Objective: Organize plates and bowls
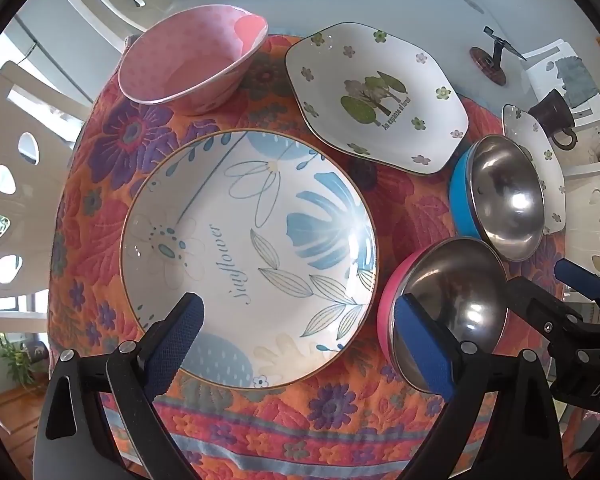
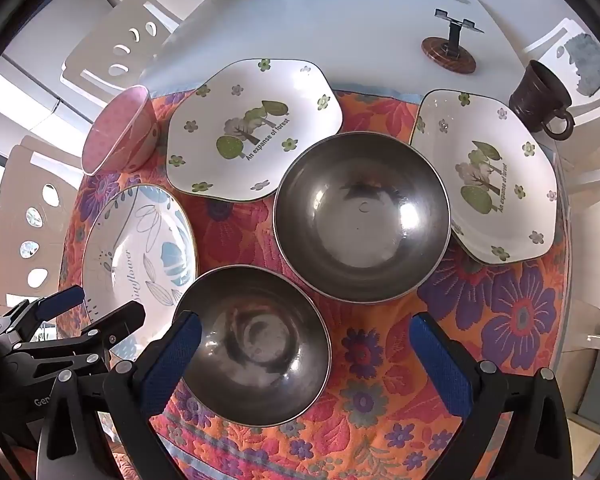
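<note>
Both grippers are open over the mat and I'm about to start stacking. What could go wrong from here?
1. The left gripper straddles the round blue-flowered "Sunflower" plate, and one finger sits by the pink-sided steel bowl; closing could knock it.
2. The two steel bowls nearly touch; lifting the pink one may nudge the blue-sided steel bowl.
3. That blue bowl overlaps a white forest-print plate, which could shift.

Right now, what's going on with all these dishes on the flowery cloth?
A person is sorting dishes with a hand-held tool in each hand. Both tools are open and hold nothing. The left tool hovers over the round sunflower plate; the right tool hovers by the nearer steel bowl. A second steel bowl, two forest plates and a pink bowl sit apart on the floral cloth; nothing is stacked yet.
</note>
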`<action>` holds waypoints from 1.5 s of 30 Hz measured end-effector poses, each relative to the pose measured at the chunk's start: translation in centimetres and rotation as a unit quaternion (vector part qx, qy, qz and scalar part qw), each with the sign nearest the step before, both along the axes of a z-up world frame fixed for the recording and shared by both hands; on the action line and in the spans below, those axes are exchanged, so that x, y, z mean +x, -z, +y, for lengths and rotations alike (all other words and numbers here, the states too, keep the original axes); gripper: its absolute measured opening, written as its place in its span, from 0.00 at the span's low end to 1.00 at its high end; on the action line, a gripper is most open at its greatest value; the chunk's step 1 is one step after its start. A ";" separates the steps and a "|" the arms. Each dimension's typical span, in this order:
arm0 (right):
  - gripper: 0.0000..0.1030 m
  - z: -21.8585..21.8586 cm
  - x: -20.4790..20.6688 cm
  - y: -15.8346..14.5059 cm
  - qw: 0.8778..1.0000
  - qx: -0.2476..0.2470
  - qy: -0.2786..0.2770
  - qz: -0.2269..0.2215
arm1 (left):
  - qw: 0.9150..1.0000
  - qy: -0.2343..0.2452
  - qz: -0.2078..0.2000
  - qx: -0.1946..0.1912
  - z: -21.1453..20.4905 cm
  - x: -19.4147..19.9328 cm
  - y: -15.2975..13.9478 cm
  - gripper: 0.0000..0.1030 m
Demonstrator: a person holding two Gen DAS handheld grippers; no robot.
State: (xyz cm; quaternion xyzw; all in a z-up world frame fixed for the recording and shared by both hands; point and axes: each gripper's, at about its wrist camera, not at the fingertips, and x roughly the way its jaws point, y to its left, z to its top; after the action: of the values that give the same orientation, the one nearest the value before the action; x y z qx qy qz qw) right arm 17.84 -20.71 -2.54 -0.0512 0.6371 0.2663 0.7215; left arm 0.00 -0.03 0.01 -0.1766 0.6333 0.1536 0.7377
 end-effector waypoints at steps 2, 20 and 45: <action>1.00 0.0 0.1 -0.1 1.000 0.000 0.000 0.001 | 1.000 -0.001 0.002 -0.001 0.0 0.0 0.0 0.92; 1.00 0.0 -0.1 0.2 1.000 -0.004 -0.004 0.001 | 1.000 -0.005 0.006 -0.006 0.4 -0.5 0.5 0.92; 1.00 0.1 0.2 0.3 1.000 -0.002 0.007 0.008 | 1.000 -0.008 0.010 -0.025 0.7 -0.8 0.9 0.92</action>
State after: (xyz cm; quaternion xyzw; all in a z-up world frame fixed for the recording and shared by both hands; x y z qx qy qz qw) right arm 18.08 -20.61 -2.85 -0.0460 0.6438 0.2608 0.7179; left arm -0.77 0.68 -0.88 -0.1983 0.6427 0.1455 0.7256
